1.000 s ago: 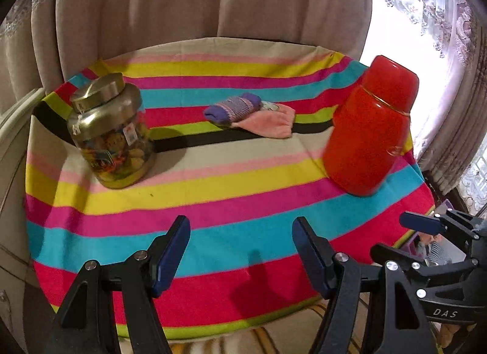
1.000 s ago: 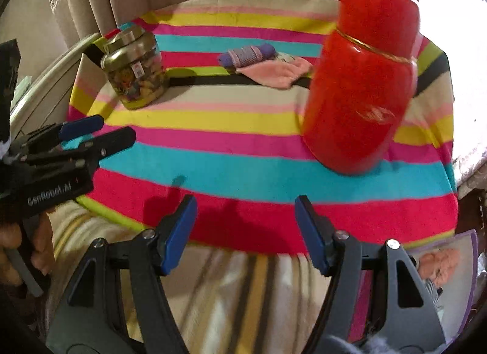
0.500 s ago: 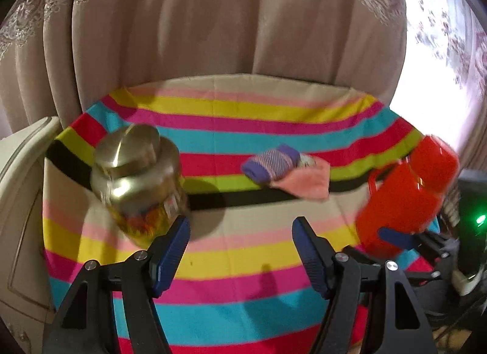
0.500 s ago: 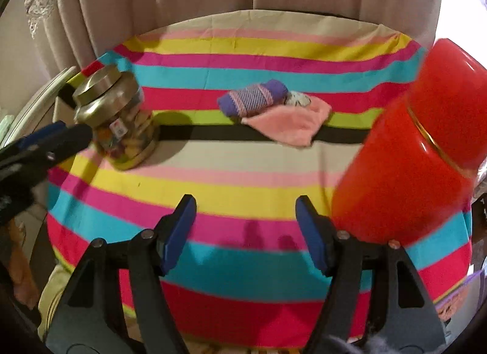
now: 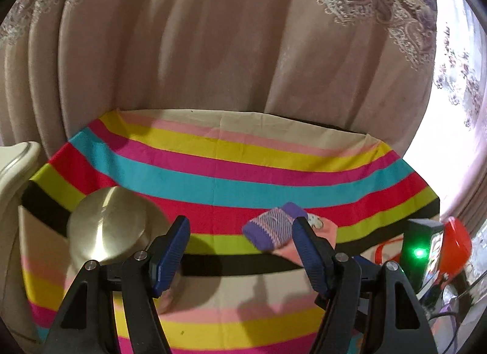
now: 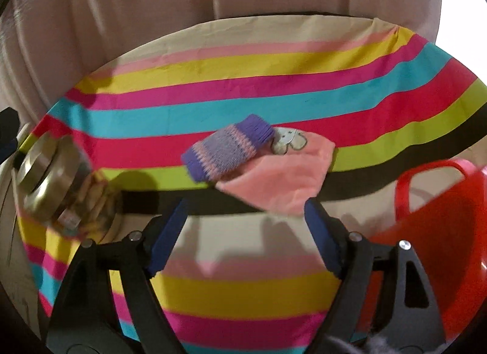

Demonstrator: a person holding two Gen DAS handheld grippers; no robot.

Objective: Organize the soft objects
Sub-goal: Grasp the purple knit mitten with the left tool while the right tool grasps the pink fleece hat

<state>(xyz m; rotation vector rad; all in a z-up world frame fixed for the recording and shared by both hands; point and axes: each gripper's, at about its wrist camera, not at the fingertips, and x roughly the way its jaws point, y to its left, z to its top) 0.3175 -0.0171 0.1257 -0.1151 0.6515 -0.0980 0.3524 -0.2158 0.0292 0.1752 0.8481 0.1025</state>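
Note:
A rolled purple and pink striped sock (image 6: 226, 148) lies partly on a flat pink cloth (image 6: 283, 177) near the middle of the striped tablecloth (image 6: 243, 92). The pink cloth has a small white animal patch (image 6: 287, 139). My right gripper (image 6: 245, 217) hovers just in front of both, its jaws opening with nothing between them. In the left wrist view the sock (image 5: 272, 227) and pink cloth (image 5: 324, 233) sit just beyond the right finger of my left gripper (image 5: 242, 232), which is open and holds nothing.
A glass jar with a gold lid (image 6: 61, 180) stands on the left; its lid (image 5: 106, 227) sits close under my left gripper. A red lidded jug (image 6: 438, 241) stands at the right. Beige curtains (image 5: 213, 49) hang right behind the table.
Both grippers have moved forward over the table toward the sock and pink cloth, which now look much larger. The right gripper's jaws have spread wider. The jar and red jug have slid toward the frame edges.

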